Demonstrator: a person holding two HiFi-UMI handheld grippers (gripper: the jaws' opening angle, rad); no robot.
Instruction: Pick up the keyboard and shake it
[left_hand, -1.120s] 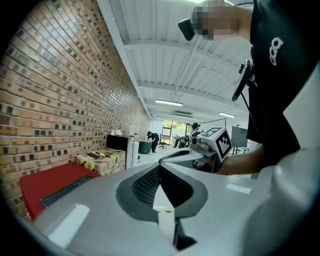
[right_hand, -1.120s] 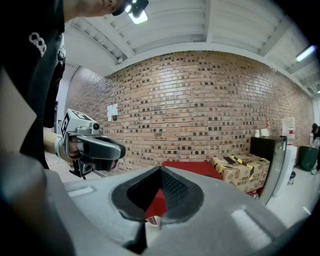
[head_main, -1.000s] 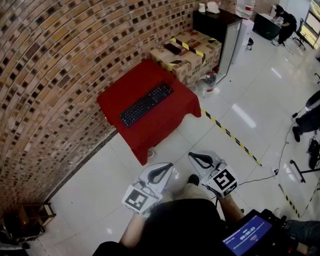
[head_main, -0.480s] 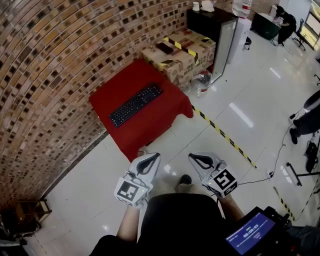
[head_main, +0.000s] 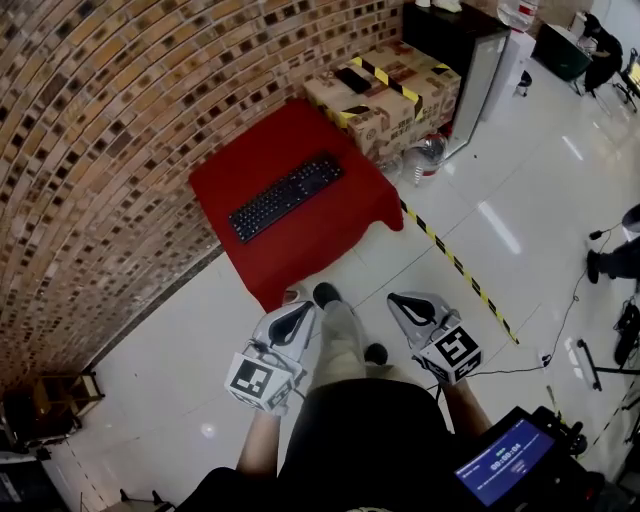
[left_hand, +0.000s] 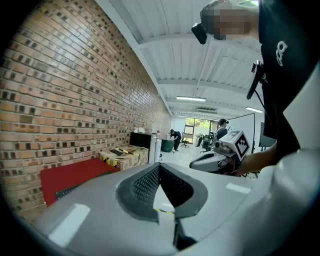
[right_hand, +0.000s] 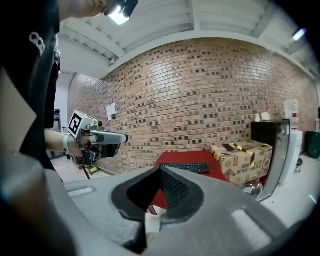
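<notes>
Holding nothing: both jaw pairs are seen fully closed, pad against pad, with nothing between them. The left gripper (head_main: 293, 322) and right gripper (head_main: 410, 308) are held side by side, apart from each other, in front of the person's body and above the floor (head_main: 480, 210). Both tips are pointed toward the table (head_main: 300, 255). No contact with anything is seen on either gripper.

The keyboard (head_main: 285, 195) is laid flat and diagonal on the red-covered table, which is set against the brick wall (head_main: 110, 130). It is well apart from both grippers. In the right gripper view it is seen beyond the closed tips. Taped boxes (head_main: 385, 90) are stacked just beside the table's far end. A shoe (head_main: 326, 295) is placed near the table's near corner.
</notes>
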